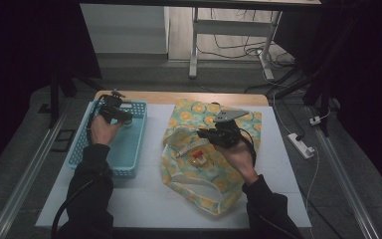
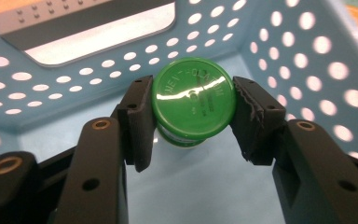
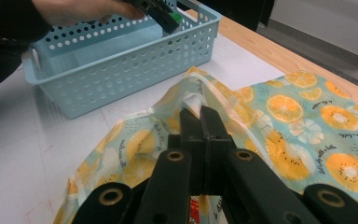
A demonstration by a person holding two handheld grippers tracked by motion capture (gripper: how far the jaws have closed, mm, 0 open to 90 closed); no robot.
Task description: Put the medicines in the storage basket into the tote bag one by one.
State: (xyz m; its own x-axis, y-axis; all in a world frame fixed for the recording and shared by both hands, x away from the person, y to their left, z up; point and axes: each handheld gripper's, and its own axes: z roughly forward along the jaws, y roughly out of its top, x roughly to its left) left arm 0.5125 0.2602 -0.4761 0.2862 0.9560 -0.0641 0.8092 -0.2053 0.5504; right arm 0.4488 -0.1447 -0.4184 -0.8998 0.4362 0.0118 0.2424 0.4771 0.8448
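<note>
A small jar with a glossy green lid [image 2: 193, 102] sits low inside the light-blue perforated basket [image 2: 284, 56], near a corner. My left gripper [image 2: 193, 95] is shut on it, both pads pressing the lid's sides. From above, the left gripper [image 1: 122, 115] hangs over the basket's [image 1: 129, 149] far end. The right gripper [image 3: 200, 114] is shut on the raised rim of the orange-print fabric bag [image 3: 307, 121], lifting that edge. In the high view the right gripper [image 1: 204, 133] holds the bag [image 1: 199, 189] open, and a red and white item [image 1: 197, 157] lies inside.
Basket and bag rest on a white mat [image 1: 149, 199] over a wooden table [image 1: 179, 97]. A white power strip [image 1: 301, 145] lies on the floor to the right. Desk legs [image 1: 194, 45] and cables stand beyond the table's far edge.
</note>
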